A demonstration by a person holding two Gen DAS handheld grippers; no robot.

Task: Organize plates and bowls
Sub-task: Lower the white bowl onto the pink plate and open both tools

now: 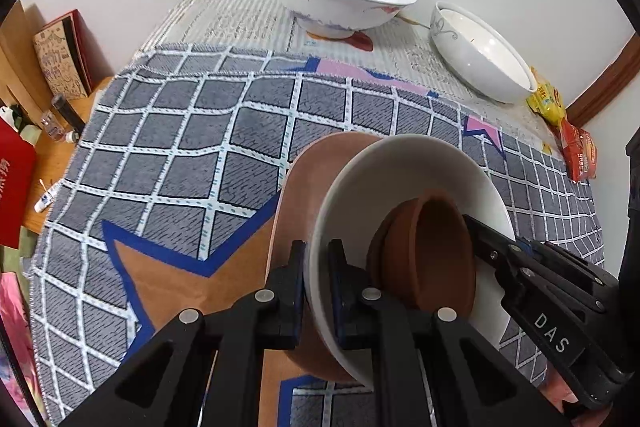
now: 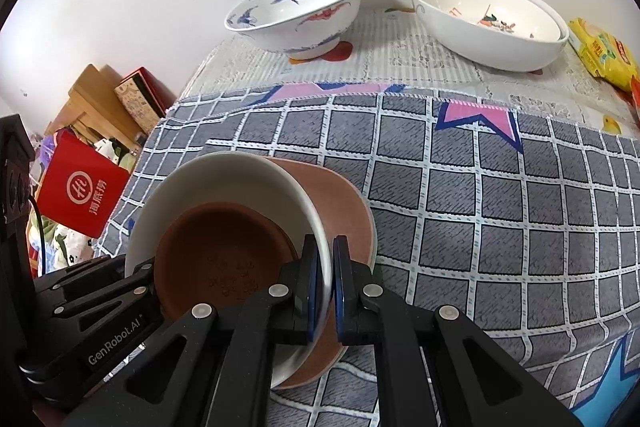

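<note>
Both grippers pinching stack by opposite rims: left gripper point(image 1: 316, 291) fingers closed on white bowl point(image 1: 360, 179) edge, right gripper point(image 2: 326, 287) same at stack's 3 o'clock. Brown bowl point(image 2: 224, 259) nesting inside, brown plate point(image 2: 340, 195) underneath. Stack sitting low-centre on cloth point(image 2: 500, 207). Risk: uneven lifting tilting stack, brown bowl sliding out; thin rim grips slipping.

Readable lettering on the tools
"DAS" marks the right tool point(image 1: 476, 227); "GenRobot.AI" marks the left tool point(image 2: 148, 267); the red box point(image 2: 82, 189) shows Chinese characters.
</note>
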